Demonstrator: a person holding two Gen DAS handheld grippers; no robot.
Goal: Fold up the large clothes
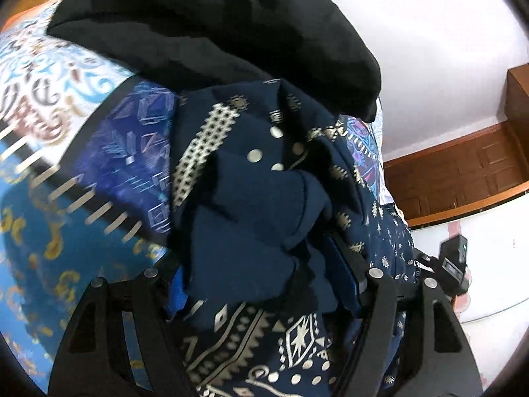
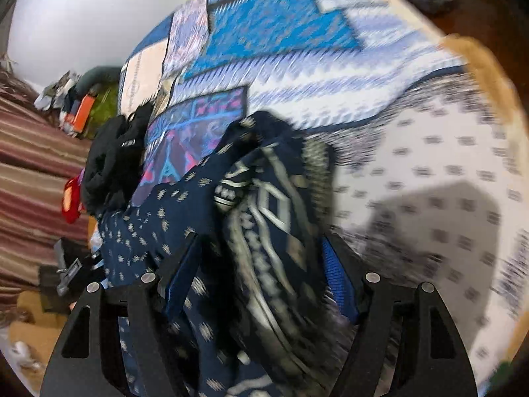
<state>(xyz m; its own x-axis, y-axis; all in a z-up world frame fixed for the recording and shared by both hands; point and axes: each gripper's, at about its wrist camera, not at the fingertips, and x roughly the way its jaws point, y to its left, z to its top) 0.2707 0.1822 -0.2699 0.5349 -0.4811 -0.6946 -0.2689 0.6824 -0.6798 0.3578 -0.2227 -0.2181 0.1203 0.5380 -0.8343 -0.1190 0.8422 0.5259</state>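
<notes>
Navy patterned garment (image 1: 264, 205) fills the gap of the left gripper (image 1: 261, 284), whose jaws stand moderately apart and are clamped on a thick bunched fold, with a black cloth (image 1: 211, 29) lying beyond the fingertips over the patterned bedspread (image 1: 39, 178). Between the right gripper's (image 2: 261, 264) similarly parted jaws the same garment is pinched, trailing off to the left of them. No writing or label is readable.

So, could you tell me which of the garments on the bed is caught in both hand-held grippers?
The navy patterned garment; the plain black garment lies loose beyond it, ungripped.
</notes>
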